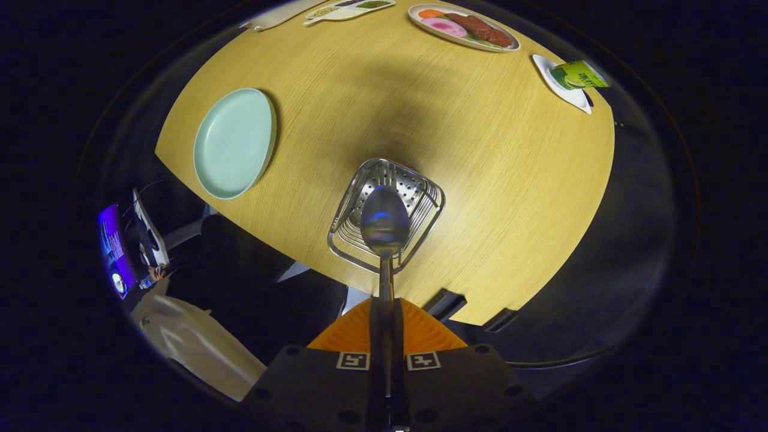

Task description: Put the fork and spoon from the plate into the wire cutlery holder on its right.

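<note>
Spoon (384, 221) held in our gripper (384, 312), the jaws clamped on its handle, bowl pointing ahead and hanging over the open top of the wire holder (420, 207). We see the holder standing on the wooden counter (480, 168), near its front edge. The pale green plate (234, 143) lies well to the left, bare. Far across the counter sit a food platter (463, 27), a divided dish (348, 10), and a green cup (577, 75) on a white saucer.

Wooden table (480, 180) carries pale green plate (234, 144), wire cutlery holder (420, 210), food tray (462, 27), saucer (564, 90).
</note>
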### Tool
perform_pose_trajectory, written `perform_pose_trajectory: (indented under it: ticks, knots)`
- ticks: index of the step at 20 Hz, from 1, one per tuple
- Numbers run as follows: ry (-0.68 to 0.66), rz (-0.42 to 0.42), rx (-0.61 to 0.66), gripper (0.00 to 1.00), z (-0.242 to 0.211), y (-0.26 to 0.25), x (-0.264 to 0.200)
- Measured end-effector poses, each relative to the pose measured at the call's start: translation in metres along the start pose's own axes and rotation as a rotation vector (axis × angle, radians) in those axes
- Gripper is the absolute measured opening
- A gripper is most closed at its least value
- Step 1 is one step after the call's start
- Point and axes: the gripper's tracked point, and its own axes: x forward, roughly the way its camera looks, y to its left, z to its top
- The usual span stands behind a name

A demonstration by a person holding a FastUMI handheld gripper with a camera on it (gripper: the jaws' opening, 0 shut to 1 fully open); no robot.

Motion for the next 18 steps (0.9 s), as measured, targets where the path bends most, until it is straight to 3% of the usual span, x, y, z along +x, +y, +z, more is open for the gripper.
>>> perform_pose_trajectory:
  ticks: [5, 7, 8, 12, 14, 18]
  knots:
    - [0.043, 0.004, 0.017, 0.08, 0.016, 0.003, 0.006]
    - [0.037, 0.015, 0.012, 0.17, 0.017, 0.004, 0.009]
    - [0.03, 0.018, 0.014, 0.37, 0.017, 0.004, 0.004]
    - [-0.038, 0.048, 0.047, 0.83, 0.017, 0.002, -0.005]
    - [-0.083, 0.075, 0.091, 1.0, 0.015, 0.002, -0.01]
    - [-0.191, 0.115, 0.151, 1.0, 0.011, 0.0, -0.033]
